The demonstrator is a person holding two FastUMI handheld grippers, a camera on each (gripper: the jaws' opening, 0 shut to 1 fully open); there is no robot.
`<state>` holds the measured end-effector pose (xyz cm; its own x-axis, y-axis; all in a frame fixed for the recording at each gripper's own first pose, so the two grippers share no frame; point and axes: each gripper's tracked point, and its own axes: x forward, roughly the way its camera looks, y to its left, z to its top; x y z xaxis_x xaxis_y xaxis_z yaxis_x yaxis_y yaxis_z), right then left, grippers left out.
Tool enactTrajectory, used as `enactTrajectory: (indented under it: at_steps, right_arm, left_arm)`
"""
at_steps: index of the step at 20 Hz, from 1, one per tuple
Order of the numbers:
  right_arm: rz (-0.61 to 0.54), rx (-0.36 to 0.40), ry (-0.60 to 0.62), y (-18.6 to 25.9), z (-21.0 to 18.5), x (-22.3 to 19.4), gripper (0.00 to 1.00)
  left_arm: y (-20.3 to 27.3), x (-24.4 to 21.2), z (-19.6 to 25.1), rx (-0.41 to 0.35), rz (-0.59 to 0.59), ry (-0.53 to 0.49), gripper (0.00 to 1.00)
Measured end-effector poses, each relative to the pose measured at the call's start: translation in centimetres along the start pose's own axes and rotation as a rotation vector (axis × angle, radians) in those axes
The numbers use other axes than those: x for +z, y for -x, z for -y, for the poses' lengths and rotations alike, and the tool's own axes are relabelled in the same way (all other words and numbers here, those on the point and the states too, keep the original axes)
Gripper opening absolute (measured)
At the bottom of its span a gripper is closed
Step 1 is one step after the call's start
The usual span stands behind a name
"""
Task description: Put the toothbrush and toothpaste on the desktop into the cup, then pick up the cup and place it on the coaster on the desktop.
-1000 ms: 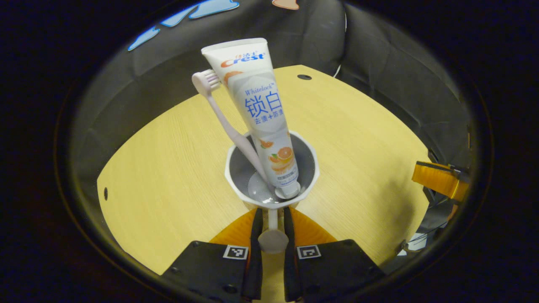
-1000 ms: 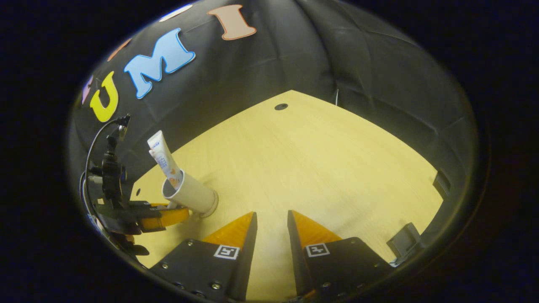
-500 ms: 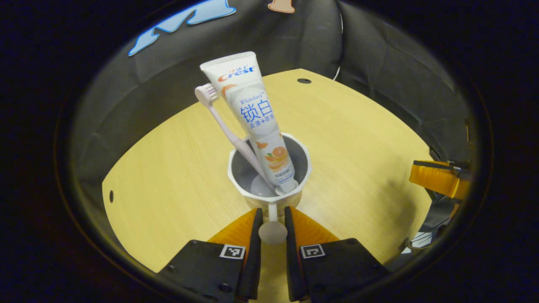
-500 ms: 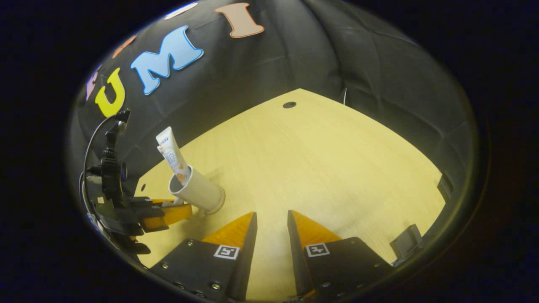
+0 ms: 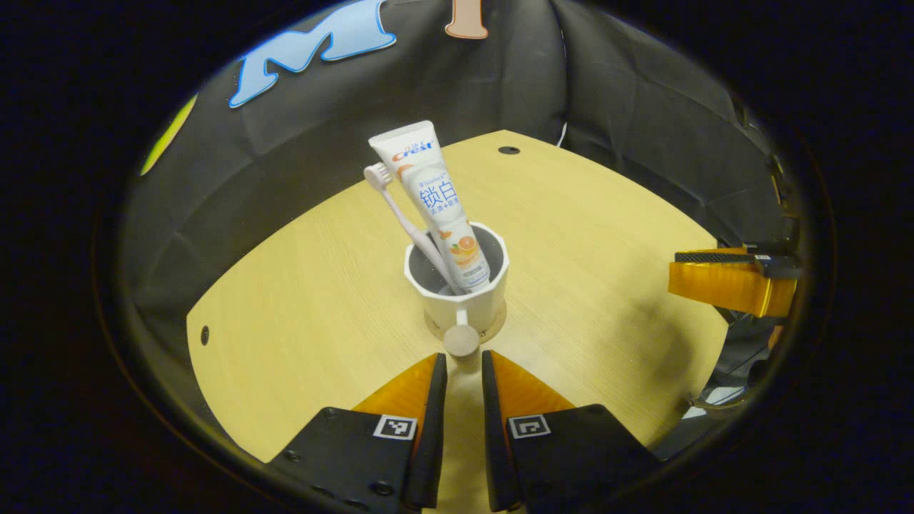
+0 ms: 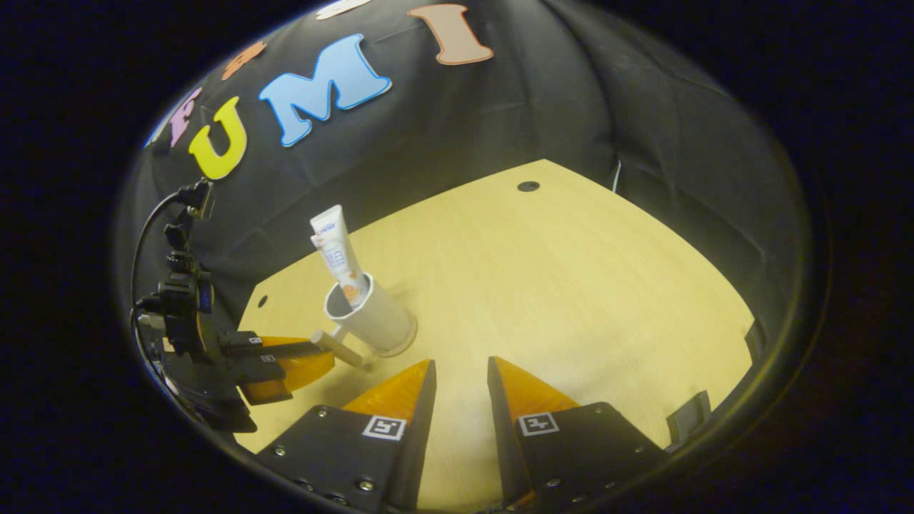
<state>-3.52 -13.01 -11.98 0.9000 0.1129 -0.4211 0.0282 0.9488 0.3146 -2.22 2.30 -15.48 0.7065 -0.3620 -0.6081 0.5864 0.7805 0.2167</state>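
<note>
I am working in a recording booth, a staged set more than a lived-in room. Black padded cloth point(image 6: 543, 107) walls in the pale wood worktop point(image 6: 557, 285) on every far side, filling the upper half of both views. The worktop has round cable holes like an office desk, one at its far corner point(image 5: 509, 150). At the left edge of the right gripper view, a cabled camera rig point(image 6: 182, 285) rides on my other tongs.

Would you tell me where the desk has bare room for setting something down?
The desk is bare from the cup across to its far and right edges. It is crowded near the cup on its coaster, by the left gripper.
</note>
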Motion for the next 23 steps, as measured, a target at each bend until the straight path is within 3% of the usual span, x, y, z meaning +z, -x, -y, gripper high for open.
enactTrajectory:
  at_steps: [2, 7, 14, 15, 19, 20, 22, 23]
  right_arm:
    - [0.008, 0.025, 0.033, 0.5, -1.4, 0.4, 0.43]
    - [0.046, 0.082, 0.104, 1.7, -5.0, 1.6, 0.42]
    - [0.19, 0.15, 0.207, 4.9, -9.8, 6.4, 0.42]
    - [0.222, 0.156, 0.219, 5.5, -10.5, 7.5, 0.38]
    - [0.332, 0.175, 0.233, 7.9, -12.4, 10.8, 0.47]
    - [0.356, 0.179, 0.234, 8.5, -12.9, 11.4, 0.38]
    - [0.401, 0.181, 0.244, 9.8, -13.6, 12.4, 0.42]
    - [0.423, 0.182, 0.254, 10.6, -14.0, 12.9, 0.38]
  left_arm:
    - [1.8, -0.1, -0.1, 0.017, 0.031, 0.012, 0.33]
    - [7.9, 1.8, -0.1, 0.09, 0.156, 0.027, 0.33]
    - [17.7, 6.3, -1.7, 0.273, 0.391, 0.074, 0.32]
    - [19.0, 6.9, -2.5, 0.306, 0.413, 0.086, 0.32]
    - [25.6, 9.6, -3.4, 0.393, 0.54, 0.172, 0.32]
    - [26.9, 10.3, -3.8, 0.418, 0.572, 0.174, 0.32]
    - [29.7, 11.8, -4.8, 0.47, 0.641, 0.162, 0.35]
    - [30.5, 12.2, -5.1, 0.489, 0.671, 0.16, 0.39]
